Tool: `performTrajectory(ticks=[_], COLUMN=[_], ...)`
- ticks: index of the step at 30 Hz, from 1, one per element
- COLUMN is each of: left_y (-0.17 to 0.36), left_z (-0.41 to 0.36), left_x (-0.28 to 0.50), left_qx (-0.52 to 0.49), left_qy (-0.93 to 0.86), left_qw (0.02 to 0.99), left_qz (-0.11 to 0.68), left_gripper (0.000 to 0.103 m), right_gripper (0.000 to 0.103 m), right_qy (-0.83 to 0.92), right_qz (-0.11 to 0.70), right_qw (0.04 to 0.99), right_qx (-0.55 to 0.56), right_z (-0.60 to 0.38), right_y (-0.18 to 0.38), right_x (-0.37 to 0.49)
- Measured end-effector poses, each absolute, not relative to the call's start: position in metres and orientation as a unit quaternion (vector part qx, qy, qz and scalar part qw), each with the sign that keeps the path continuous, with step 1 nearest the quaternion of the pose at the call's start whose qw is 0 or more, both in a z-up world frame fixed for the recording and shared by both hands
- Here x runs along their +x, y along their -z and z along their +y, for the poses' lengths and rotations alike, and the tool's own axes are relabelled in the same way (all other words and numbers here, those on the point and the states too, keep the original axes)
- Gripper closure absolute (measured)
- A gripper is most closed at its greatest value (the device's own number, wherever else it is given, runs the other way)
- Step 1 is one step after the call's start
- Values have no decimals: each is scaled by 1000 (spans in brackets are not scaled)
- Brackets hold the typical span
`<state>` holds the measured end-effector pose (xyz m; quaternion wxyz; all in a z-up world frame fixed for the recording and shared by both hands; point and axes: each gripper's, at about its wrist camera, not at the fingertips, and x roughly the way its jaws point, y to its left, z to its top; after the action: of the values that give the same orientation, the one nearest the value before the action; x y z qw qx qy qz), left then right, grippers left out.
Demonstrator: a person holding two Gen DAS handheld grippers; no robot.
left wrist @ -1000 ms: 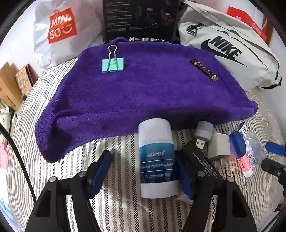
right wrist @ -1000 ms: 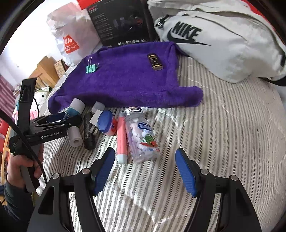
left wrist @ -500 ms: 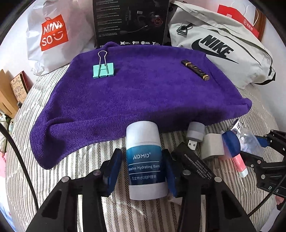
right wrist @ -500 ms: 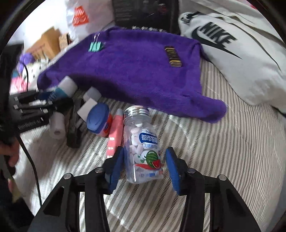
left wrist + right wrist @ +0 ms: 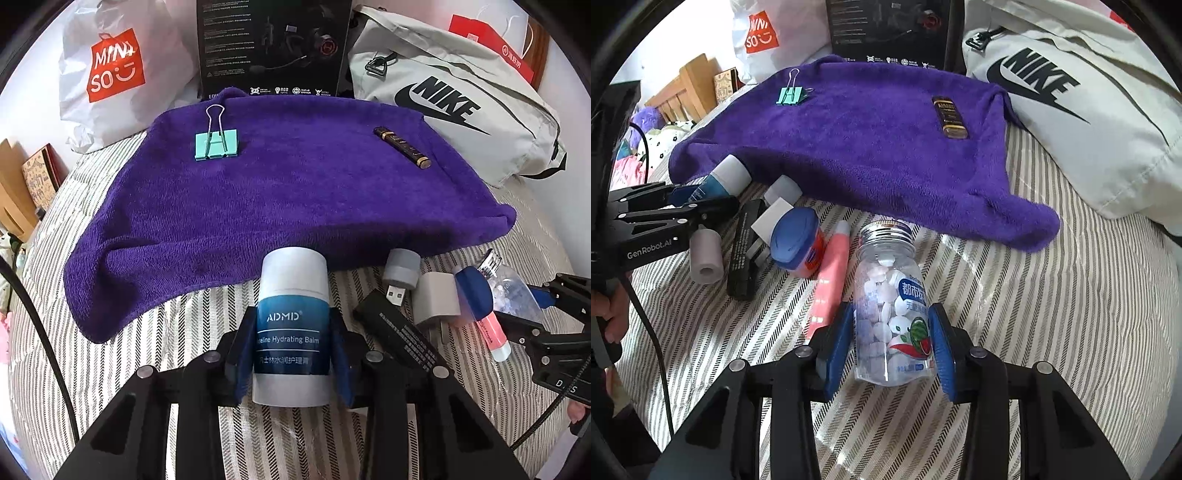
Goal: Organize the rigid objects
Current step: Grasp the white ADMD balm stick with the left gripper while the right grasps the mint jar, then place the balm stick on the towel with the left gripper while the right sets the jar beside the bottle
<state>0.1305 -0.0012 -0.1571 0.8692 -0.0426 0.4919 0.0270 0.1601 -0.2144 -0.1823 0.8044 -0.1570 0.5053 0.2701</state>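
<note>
My left gripper (image 5: 291,350) is shut on the white-and-blue balm stick (image 5: 291,325), which lies on the striped bed just before the purple towel (image 5: 280,192). My right gripper (image 5: 892,343) is shut on the clear candy bottle (image 5: 890,306) with a silver cap, lying on the bed. On the towel lie a teal binder clip (image 5: 216,144) and a dark gold-trimmed tube (image 5: 402,147). The left gripper also shows in the right wrist view (image 5: 683,214).
Between the grippers lie a black device (image 5: 402,332), a USB plug (image 5: 399,273), a white charger (image 5: 436,299), a blue-capped jar (image 5: 798,240) and a pink stick (image 5: 831,277). A Nike bag (image 5: 454,99), black box (image 5: 273,48) and Miniso bag (image 5: 114,66) stand behind the towel.
Both grippers have gone from wide open to shut: the left on the balm stick, the right, after moving forward, on the candy bottle.
</note>
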Motion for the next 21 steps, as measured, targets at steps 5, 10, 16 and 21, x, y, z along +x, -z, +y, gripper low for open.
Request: performTrajectory(ticks=[5, 10, 16, 21], left_y=[155, 153, 154, 157], left_z=[1, 8, 14, 7], left_x=[128, 121, 121, 122], left_qx=[-50, -51, -61, -37], left_qy=[-22, -29, -25, -36], left_qw=[870, 873, 871, 872], left_qz=[489, 483, 487, 487], left_gripper=[69, 69, 69, 69], right_gripper=[62, 62, 62, 61], right_qy=[-270, -272, -264, -261], right_qz=[507, 517, 527, 524], right_qw=[806, 804, 800, 800], right_qx=[-144, -112, -111, -130], right_z=[-216, -225, -231, -227], right_y=[182, 174, 179, 181], right_x=[163, 166, 166, 163])
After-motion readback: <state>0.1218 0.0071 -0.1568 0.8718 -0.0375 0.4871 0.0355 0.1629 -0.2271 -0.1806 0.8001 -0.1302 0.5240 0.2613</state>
